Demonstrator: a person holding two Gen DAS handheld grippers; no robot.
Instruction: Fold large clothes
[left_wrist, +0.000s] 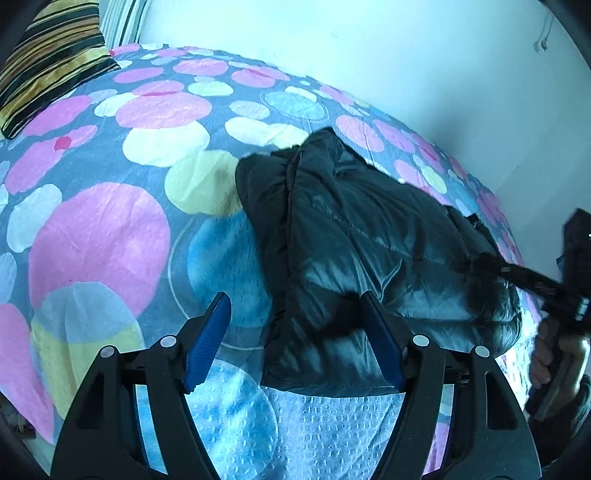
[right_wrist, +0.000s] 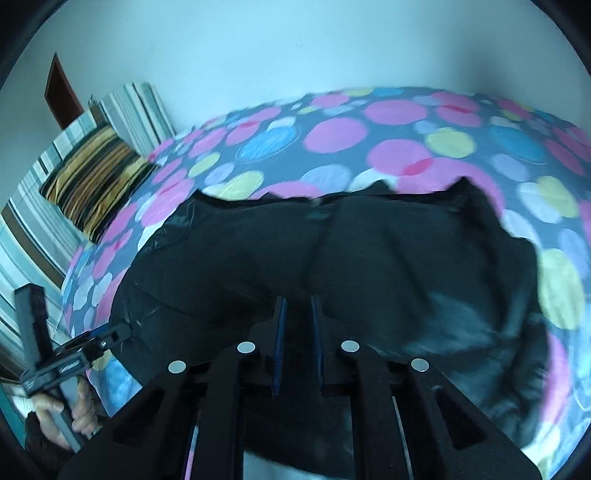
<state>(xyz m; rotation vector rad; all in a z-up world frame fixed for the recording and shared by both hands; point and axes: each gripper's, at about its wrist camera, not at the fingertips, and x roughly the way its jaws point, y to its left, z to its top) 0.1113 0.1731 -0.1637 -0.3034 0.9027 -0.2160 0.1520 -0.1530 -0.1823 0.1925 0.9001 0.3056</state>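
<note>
A black shiny puffer jacket (left_wrist: 354, 236) lies folded in a bundle on the bed; it also fills the middle of the right wrist view (right_wrist: 332, 266). My left gripper (left_wrist: 295, 306) is open, its blue pads wide apart, hovering over the jacket's near left edge with nothing between them. My right gripper (right_wrist: 298, 310) has its pads close together, with dark jacket fabric between them. In the left wrist view the right gripper (left_wrist: 554, 291) shows at the right edge, touching the jacket's right end. In the right wrist view the left gripper (right_wrist: 122, 330) shows at the jacket's left edge.
The bed is covered by a sheet (left_wrist: 110, 206) with pink, yellow and blue circles. A striped yellow and black pillow (left_wrist: 48, 59) lies at the bed's far left corner. A white wall (left_wrist: 369, 44) runs along the far side.
</note>
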